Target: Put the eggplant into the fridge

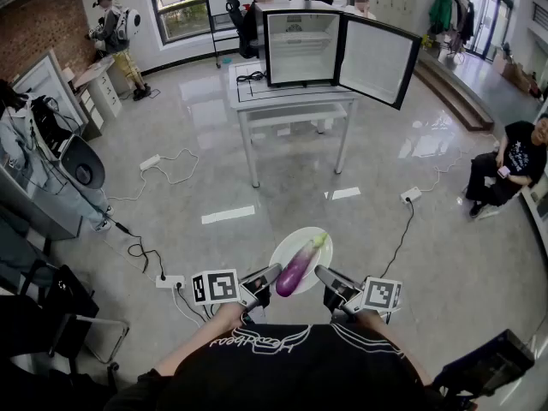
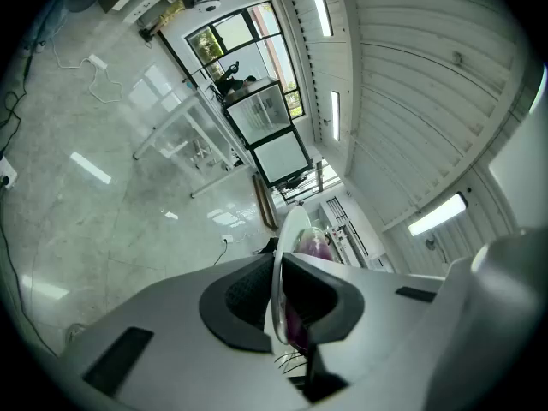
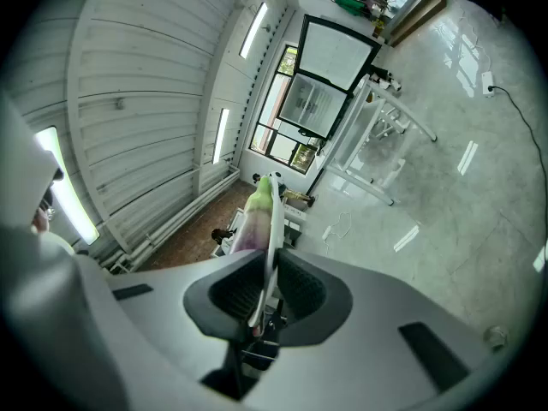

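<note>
A purple eggplant with a green stem lies on a white plate held out in front of me. My left gripper is shut on the plate's near-left rim and my right gripper is shut on its near-right rim. In the left gripper view the plate stands edge-on between the jaws, the eggplant behind it. The right gripper view shows the plate edge pinched likewise, with the eggplant beside it. The small fridge stands far ahead on a table, its door swung open to the right.
The white table bearing the fridge stands across a glossy floor. Cables and power strips lie at the left, another strip at the right. A seated person is at the right, others stand at the back. A chair is near left.
</note>
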### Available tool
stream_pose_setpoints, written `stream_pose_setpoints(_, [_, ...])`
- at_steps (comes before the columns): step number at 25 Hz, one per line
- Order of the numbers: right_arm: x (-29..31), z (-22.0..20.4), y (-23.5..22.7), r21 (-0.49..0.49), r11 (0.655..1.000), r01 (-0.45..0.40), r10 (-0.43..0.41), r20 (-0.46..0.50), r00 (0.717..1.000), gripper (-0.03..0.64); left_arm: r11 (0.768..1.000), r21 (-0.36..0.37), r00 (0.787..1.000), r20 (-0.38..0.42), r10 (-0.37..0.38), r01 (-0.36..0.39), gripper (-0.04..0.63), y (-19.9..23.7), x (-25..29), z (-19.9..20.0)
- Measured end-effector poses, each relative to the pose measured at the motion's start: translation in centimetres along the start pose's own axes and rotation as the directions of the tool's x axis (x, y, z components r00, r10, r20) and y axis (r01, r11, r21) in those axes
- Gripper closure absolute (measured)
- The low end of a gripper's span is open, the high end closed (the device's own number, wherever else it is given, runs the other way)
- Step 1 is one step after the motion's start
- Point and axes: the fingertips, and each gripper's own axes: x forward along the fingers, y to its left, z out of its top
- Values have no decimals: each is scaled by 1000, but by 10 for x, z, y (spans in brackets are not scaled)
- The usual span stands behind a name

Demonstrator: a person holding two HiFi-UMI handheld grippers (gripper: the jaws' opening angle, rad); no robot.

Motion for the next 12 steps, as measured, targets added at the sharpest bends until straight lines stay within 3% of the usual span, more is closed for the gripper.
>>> stream_pose_setpoints(12, [-2,10,-6,11,1000,10,-10,-17,1000,572,1000,-8,1000,1,18,-18,566,-2,10,3])
